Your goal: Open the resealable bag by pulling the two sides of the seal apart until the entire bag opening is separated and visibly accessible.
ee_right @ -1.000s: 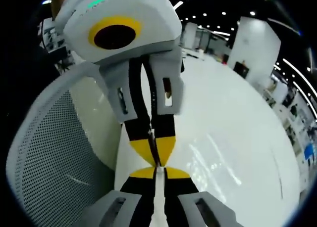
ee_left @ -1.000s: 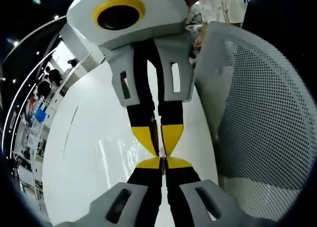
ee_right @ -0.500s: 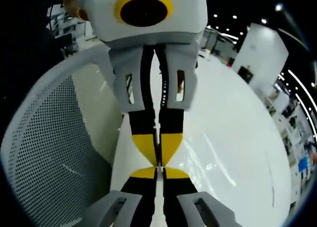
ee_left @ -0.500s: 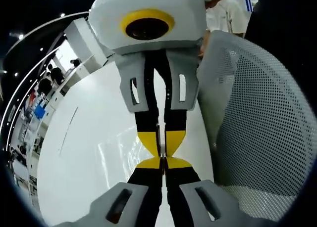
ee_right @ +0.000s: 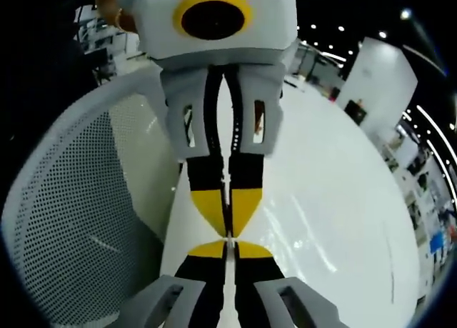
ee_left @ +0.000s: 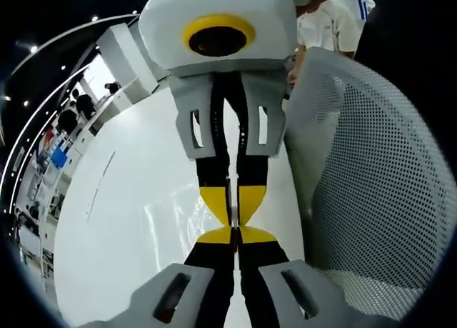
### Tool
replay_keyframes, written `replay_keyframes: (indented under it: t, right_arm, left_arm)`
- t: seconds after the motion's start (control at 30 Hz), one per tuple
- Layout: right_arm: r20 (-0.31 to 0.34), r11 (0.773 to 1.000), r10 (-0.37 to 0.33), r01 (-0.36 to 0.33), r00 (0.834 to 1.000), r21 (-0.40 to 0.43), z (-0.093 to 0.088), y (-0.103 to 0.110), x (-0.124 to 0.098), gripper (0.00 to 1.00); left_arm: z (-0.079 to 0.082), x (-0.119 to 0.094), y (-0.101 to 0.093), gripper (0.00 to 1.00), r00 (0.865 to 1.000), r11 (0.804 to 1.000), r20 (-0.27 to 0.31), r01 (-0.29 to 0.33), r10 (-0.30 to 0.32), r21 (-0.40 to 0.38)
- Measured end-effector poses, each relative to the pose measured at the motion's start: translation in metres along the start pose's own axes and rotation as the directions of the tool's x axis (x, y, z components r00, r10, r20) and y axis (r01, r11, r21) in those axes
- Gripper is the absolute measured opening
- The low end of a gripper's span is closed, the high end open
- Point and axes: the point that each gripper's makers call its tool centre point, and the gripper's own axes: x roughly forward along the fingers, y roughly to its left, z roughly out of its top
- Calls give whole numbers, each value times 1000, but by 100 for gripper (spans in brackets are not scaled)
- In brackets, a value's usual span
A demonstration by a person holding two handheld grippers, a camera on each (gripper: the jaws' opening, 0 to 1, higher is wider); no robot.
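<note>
1. The left gripper (ee_left: 233, 233) and the right gripper (ee_left: 233, 214) meet nose to nose, yellow tip against yellow tip.
2. In the left gripper view, the left gripper's jaws are squeezed tight together. A thin pale strip runs between them, and I think it is one side of the bag's top.
3. In the right gripper view, the right gripper (ee_right: 227, 244) has its jaws squeezed tight too, with the same thin strip in the middle. The left gripper (ee_right: 227, 224) comes down to meet it.
4. The clear shiny plastic bag (ee_left: 175, 214) is hard to see (it is see-through). It shows as wavy glints just beside the jaw tips, over the smooth white table (ee_left: 107, 256). In the right gripper view the bag (ee_right: 296, 224) glints on the other side of the jaws.
5. A pale grey mesh chair back (ee_left: 378, 178) stands close beside the jaws.
6. I think the grabbing part is done. The tips touch, so no gap shows at the bag's mouth. The pulling apart is not yet done.
</note>
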Motion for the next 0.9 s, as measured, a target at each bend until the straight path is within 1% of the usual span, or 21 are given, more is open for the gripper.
replay_keyframes:
  t: [0.13, 0.27, 0.43, 0.6, 0.67, 0.9]
  right_arm:
    - [3, 1000, -1, 1, 1000, 7, -1, 0, -1, 0]
    - [-8, 1000, -6, 6, 1000, 8, -5, -1, -2, 0]
    - [-3, 1000, -3, 3, 1000, 14, -8, 1, -5, 0]
    - [-13, 1000, -2, 2, 1000, 14, -12, 1, -5, 0]
    - [-10, 1000, -1, 1, 1000, 26, -13, 1, -7, 0]
    - [-9, 999, 3, -3, 1000, 35, -17, 0, -11, 0]
  left_arm:
    - [0, -2, 1, 0, 1000, 1000, 6, -4, 4, -8]
    - [0, -4, 0, 0, 1000, 1000, -2, -14, 14, 9]
    - [0, -7, -1, 0, 1000, 1000, -4, -17, 17, 11]
    - [-1, -7, -1, 0, 1000, 1000, -2, -21, 21, -2]
    - [-1, -7, 0, 0, 1000, 999, 4, -26, 26, -18]
    - [1, -8, 0, 0, 999, 999, 17, -37, 37, -37]
